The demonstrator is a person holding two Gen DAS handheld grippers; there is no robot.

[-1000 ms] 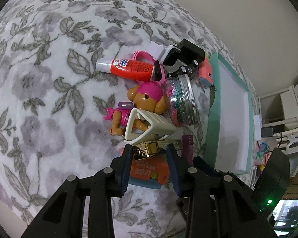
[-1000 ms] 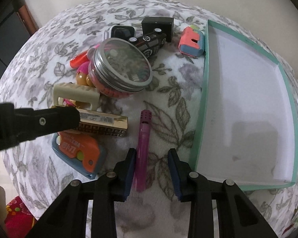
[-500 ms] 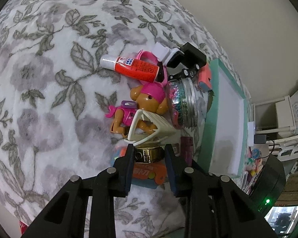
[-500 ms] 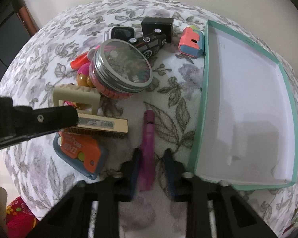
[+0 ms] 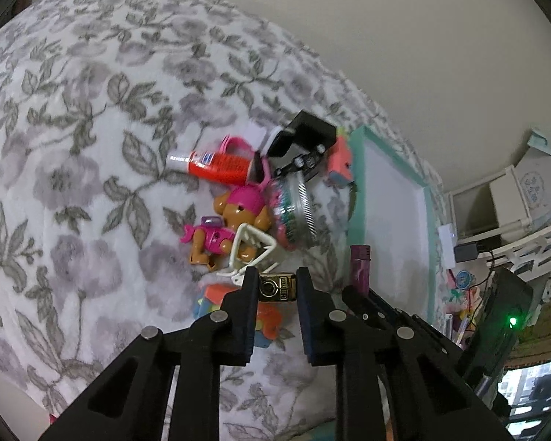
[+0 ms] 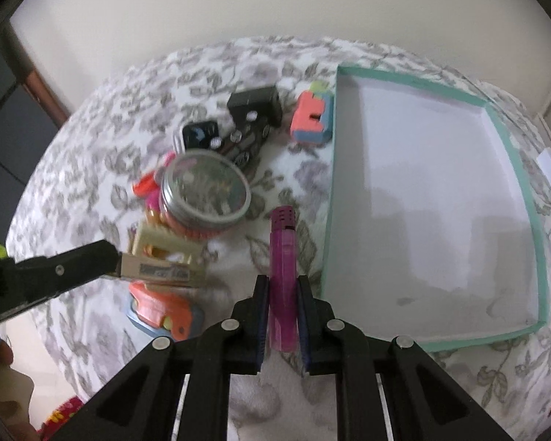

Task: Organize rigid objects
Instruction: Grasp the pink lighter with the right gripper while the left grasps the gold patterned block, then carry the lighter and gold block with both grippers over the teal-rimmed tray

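Slim purple plastic lighter (image 6: 283, 279) clamped in right hand-held gripper (image 6: 282, 294), just left of the teal-rimmed white shallow box (image 6: 510, 147), apparently lifted. Gold rectangular harmonica (image 5: 277, 287) gripped in left hand-held gripper (image 5: 277, 286), further left of the box, above the orange toy (image 6: 161, 308). Step, judged: both picks made. Next: carry each over the rim and release inside, clear of the glass jar (image 6: 204, 191)

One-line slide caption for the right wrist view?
Right gripper shut on purple lighter beside the teal tray.
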